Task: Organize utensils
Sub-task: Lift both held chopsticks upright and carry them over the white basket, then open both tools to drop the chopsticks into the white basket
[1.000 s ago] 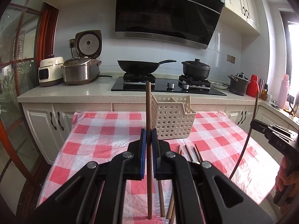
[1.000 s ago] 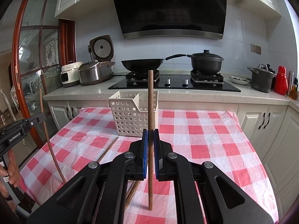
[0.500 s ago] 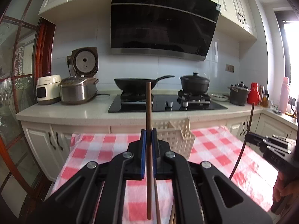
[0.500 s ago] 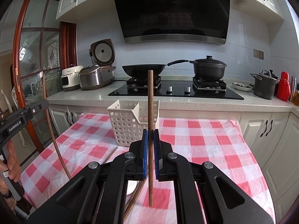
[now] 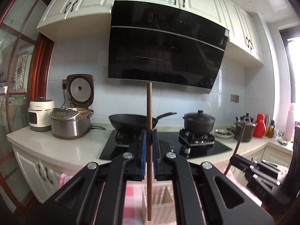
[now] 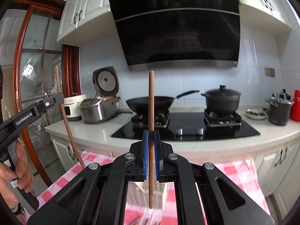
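Gripping upright chopsticks, left gripper (image 5: 149, 150) and right gripper (image 6: 151, 150).

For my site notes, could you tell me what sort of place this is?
A home kitchen, most likely: a range hood hangs over a gas hob, with a rice cooker on the counter.

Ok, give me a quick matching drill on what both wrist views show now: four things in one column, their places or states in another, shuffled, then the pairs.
Things:
1. left tool
2. black wok
3. black lidded pot
4. steel rice cooker

Places or states:
A. lid standing open, on the white counter
B. on the hob's right burner
C. shut on an upright brown wooden chopstick
D. on the hob's left burner

Pairs: 1-C, 2-D, 3-B, 4-A
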Motion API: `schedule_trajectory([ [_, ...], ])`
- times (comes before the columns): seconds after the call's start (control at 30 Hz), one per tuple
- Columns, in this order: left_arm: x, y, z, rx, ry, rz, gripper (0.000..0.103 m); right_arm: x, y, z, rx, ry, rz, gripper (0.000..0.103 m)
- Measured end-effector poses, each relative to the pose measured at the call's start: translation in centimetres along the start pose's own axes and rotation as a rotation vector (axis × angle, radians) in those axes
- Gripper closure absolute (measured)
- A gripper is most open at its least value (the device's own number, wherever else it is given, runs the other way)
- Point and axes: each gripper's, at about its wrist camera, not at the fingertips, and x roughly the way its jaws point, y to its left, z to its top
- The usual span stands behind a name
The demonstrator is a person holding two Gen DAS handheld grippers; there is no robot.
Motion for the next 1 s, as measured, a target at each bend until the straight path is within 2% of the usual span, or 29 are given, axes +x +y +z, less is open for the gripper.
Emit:
schedule_trajectory([
  [0.13,3.4,0.2,0.7,-0.034,-0.01,-0.007,0.097,2.8,0.0,0.7,-0.022,-0.004,0.002,0.097],
  [0.23,5.7,0.4,-0.3,-0.045,0.011,-0.001,0.097,4.8,-0.7,0.1,0.004,0.017,0.017,0.097],
  [0.33,8.4,0.9,-2.5,-0.058,0.071,0.007,0.097,6.8,-1.2,-1.0,0.028,0.06,0.037,0.097],
  [0.5,12.1,1.4,-6.6,-0.069,0.188,-0.026,0.097,10.0,-1.0,-3.1,0.008,0.142,0.074,0.097],
  [0.63,13.5,1.6,-8.9,-0.057,0.216,-0.018,0.097,11.7,-0.8,-4.6,0.003,0.169,0.079,0.097],
  [0.77,14.2,2.2,-9.7,-0.079,0.21,-0.012,0.097,12.6,-1.3,-5.3,0.027,0.155,0.074,0.097],
  [1.0,14.5,2.3,-10.4,-0.065,0.236,-0.035,0.097,13.5,-1.2,-5.5,0.018,0.21,0.097,0.097],
])
